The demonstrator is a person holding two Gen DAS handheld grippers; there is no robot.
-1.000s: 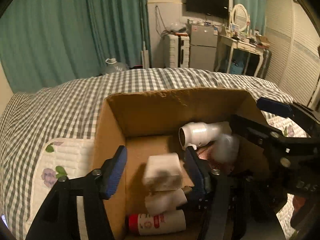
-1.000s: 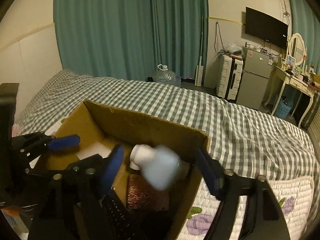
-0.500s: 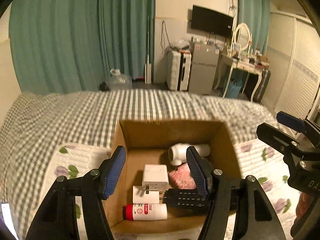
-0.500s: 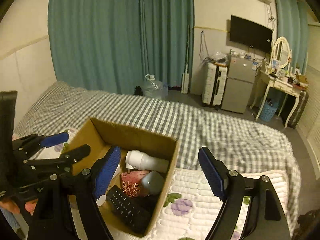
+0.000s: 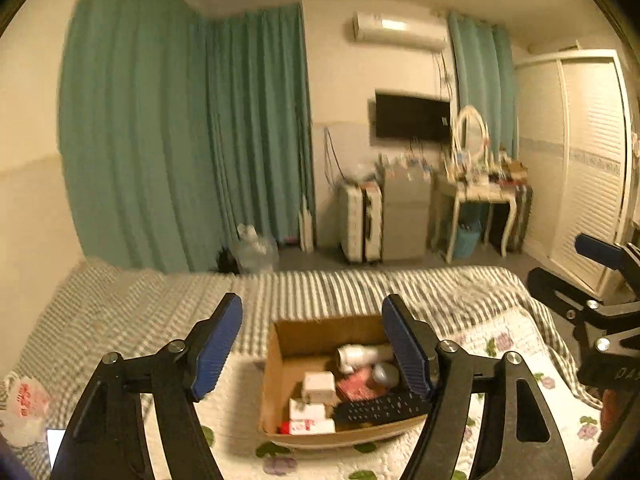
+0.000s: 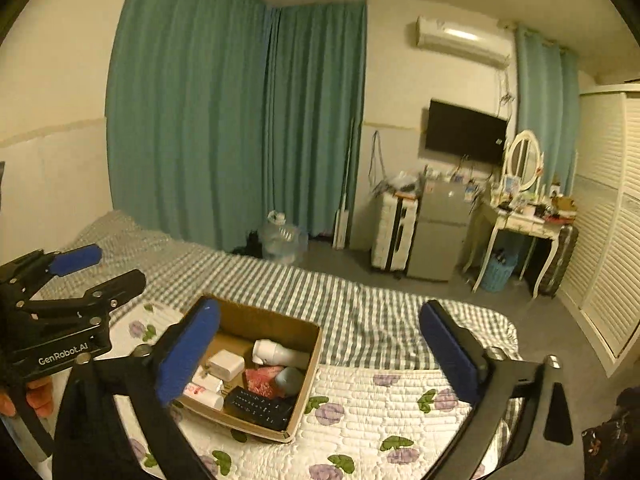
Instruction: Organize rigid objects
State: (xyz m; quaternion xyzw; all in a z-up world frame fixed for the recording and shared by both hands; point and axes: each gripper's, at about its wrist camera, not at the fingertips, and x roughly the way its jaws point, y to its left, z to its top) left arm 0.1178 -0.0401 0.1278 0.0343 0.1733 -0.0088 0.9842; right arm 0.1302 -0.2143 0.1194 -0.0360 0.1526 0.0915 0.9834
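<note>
An open cardboard box sits on the bed's floral quilt. It holds a white bottle, a white charger block, a black remote, a pink patterned item, a grey round item and a red-capped white tube. My left gripper is open and empty, well above the box. My right gripper is open and empty, high above the box; it also shows at the right of the left wrist view.
The bed has a grey checked cover and a floral quilt. Teal curtains, a water jug, a suitcase, a small fridge, a dressing table and a white wardrobe line the far side.
Both grippers have risen and drawn back from the box, which now looks much smaller. The objects dropped a second ago lie at rest inside it.
</note>
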